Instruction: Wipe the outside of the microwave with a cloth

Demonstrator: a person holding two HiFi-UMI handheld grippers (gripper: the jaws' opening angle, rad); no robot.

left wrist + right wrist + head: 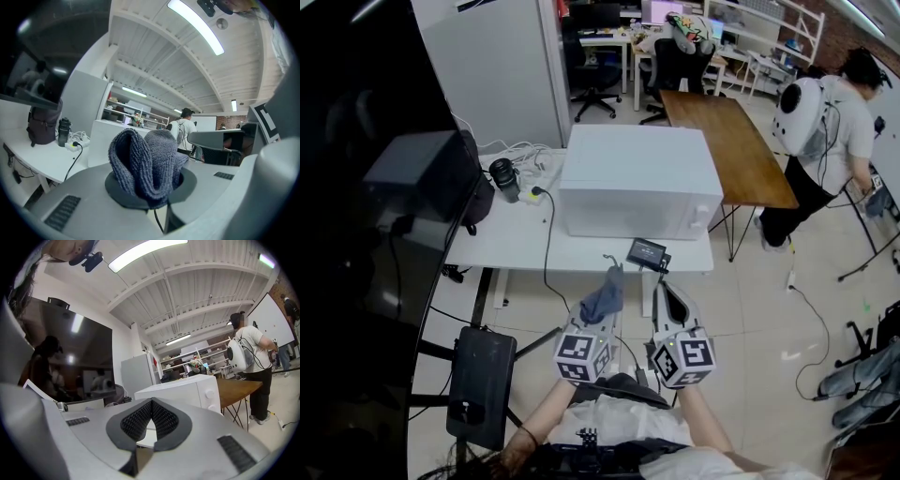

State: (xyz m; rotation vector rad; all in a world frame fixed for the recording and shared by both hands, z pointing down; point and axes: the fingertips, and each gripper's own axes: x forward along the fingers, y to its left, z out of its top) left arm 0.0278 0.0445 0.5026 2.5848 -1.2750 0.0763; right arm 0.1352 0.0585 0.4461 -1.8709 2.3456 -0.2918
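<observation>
We keep the cloth [147, 164] clenched in our left gripper [606, 286], bunched ready for wiping. Our right gripper [664, 292] seems pressed together on nothing. The microwave [637, 178] stands farther off on the table [502, 239], not yet reached.

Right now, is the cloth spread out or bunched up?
Bunched up: the cloth stands in doubled folds, pinched in the left claw.

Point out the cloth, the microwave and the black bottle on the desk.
cloth [149, 161]: left gripper view, the middle of its folded bulge.
microwave [637, 169]: head view, its white top panel.
black bottle [505, 181]: head view, the middle of its body.
</observation>
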